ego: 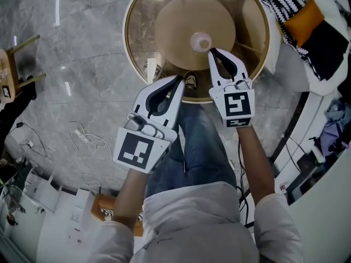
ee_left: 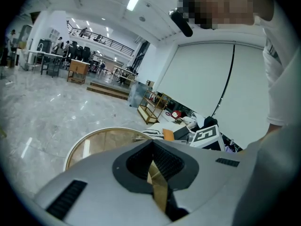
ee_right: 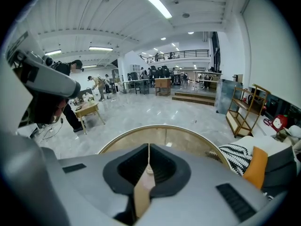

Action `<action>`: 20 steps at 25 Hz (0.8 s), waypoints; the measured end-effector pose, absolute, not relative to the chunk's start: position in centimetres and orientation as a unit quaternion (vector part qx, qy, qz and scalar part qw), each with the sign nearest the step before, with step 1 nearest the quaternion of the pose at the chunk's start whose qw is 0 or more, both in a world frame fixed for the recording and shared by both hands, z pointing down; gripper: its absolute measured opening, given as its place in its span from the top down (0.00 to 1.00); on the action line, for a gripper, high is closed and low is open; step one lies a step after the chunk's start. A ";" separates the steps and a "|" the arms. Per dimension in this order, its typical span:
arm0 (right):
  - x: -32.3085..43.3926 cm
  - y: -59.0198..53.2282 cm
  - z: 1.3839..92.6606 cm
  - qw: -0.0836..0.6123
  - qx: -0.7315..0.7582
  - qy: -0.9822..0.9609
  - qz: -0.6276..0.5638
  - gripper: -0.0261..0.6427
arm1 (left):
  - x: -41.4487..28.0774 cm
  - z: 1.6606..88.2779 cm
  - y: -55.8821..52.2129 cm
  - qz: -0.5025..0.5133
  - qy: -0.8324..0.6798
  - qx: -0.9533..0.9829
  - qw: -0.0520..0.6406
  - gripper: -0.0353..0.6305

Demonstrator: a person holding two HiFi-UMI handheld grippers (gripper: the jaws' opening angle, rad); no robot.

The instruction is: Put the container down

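Only the head view shows the container (ego: pixel 201 41): a small, pale, round vessel standing on the glass top of the round table (ego: pixel 127 43), above the tan disc (ego: pixel 181 21) seen through the glass. We cannot tell whether anything is in it. The right gripper (ego: pixel 211 51) has its tips just beside the container, on the side nearer the person; whether they touch it we cannot tell. The left gripper (ego: pixel 179 80) lies over the table's near edge, apart from the container, next to the person's shoe (ego: pixel 190 81).

The gripper views settle the jaws, which the head view shows only from behind. In the left gripper view the jaws meet tip to tip with nothing between them. In the right gripper view the jaws are likewise together and empty. Neither gripper view shows the container clearly.

From the left gripper view we also see the marker cube (ee_left: pixel 204 136) of the right gripper. From the right gripper view we see the far rim of the table, a striped cushion (ee_right: pixel 235 157) with an orange cushion (ee_right: pixel 255 166) against it, a shelf unit (ee_right: pixel 242 109), and people at desks (ee_right: pixel 96 86) across the polished floor (ee_right: pixel 155 109).
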State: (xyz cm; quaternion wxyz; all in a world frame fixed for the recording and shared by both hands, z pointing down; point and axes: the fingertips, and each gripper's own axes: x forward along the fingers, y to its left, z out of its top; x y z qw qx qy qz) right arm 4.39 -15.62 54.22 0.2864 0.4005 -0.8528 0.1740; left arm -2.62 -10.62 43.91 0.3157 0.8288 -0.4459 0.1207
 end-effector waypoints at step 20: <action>5.5 -16.2 46.1 0.257 0.423 -0.848 0.189 0.94 | -0.9 37.7 -11.0 0.155 -0.460 0.834 0.261 0.92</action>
